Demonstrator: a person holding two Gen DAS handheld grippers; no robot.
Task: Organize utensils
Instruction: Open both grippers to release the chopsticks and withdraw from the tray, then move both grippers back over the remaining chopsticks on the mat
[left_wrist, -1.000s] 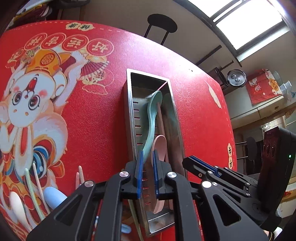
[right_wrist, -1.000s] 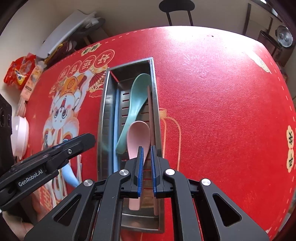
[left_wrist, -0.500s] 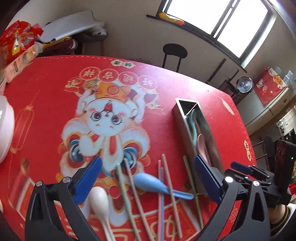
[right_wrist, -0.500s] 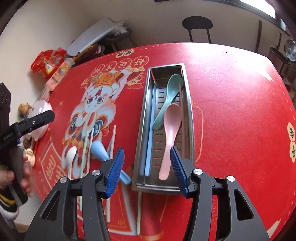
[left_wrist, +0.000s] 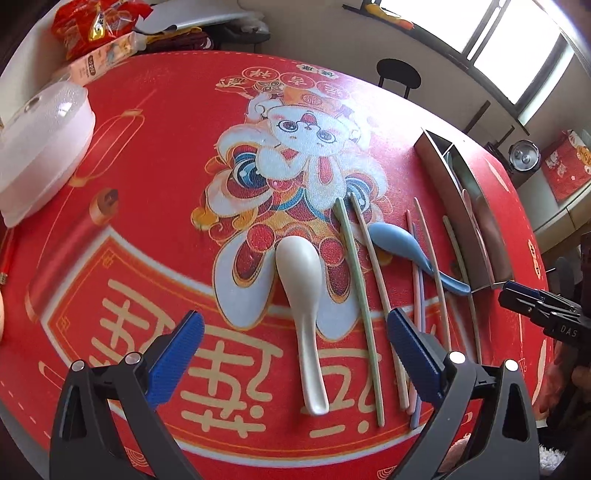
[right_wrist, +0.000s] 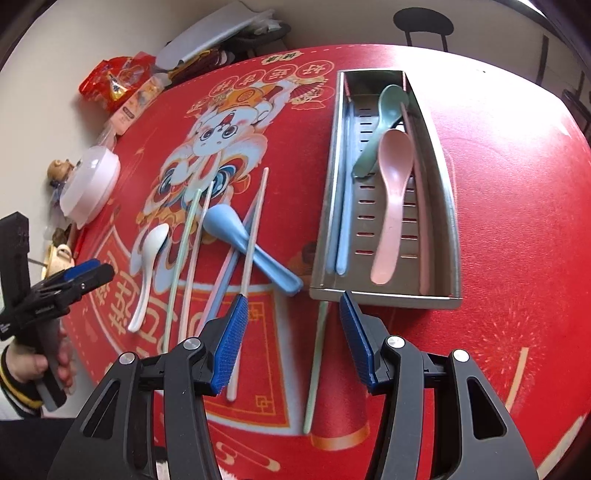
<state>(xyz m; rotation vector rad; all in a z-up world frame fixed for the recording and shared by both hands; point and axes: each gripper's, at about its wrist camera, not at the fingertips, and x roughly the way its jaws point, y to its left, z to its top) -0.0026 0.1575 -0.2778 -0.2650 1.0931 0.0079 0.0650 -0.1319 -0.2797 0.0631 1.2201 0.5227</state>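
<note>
My left gripper (left_wrist: 294, 325) stands wide open just above the handle of a white spoon (left_wrist: 299, 280) lying on the red mat, not touching it. To the spoon's right lie several loose chopsticks (left_wrist: 360, 295) and a blue spoon (left_wrist: 399, 243). My right gripper (right_wrist: 293, 299) is open and empty at the near end of the steel tray (right_wrist: 384, 295), over a pale green chopstick (right_wrist: 317, 350). Inside the tray lie a pink spoon (right_wrist: 393, 184), a green spoon (right_wrist: 384, 118), blue chopsticks (right_wrist: 343, 206) and a pink chopstick (right_wrist: 421, 206).
A white lidded dish (left_wrist: 40, 147) and snack packets (left_wrist: 92, 26) sit at the table's far left. A black chair (left_wrist: 397, 74) stands behind the table. A hand (right_wrist: 26, 365) holds the left gripper at the near left edge.
Both grippers drew back from the tray and opened. The pink spoon now lies in the tray. The left gripper swung left to the loose utensils around the white spoon.
</note>
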